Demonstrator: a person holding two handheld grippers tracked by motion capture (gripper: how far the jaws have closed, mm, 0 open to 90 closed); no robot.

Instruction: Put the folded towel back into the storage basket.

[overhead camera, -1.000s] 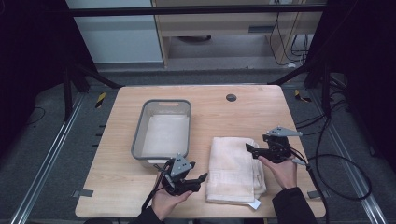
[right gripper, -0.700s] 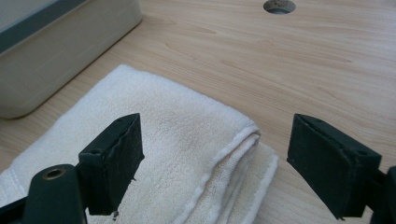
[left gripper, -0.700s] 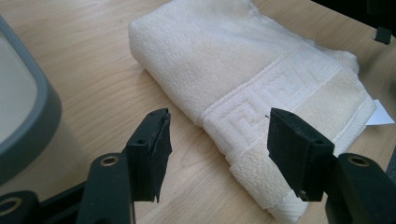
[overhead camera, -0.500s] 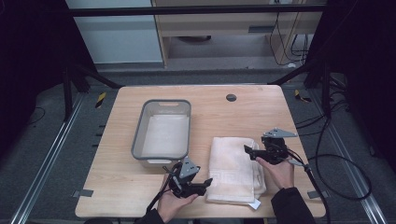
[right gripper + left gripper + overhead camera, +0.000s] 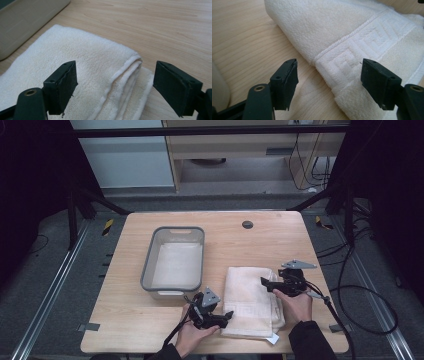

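While no writing reads on the towel [image 5: 250, 300], left claw [image 5: 329, 82] and right claw [image 5: 115, 87] gape wide.

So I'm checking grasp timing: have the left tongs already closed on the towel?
No, the left tongs stand wide open, with the folded towel's patterned edge lying between the jaws, ungripped.

Grey bin [image 5: 173, 265] sits left-center on the wooden counter [image 5: 260, 245], dark round grommet [image 5: 247, 224] near far edge, tape strips [image 5: 88, 327] at near corners.
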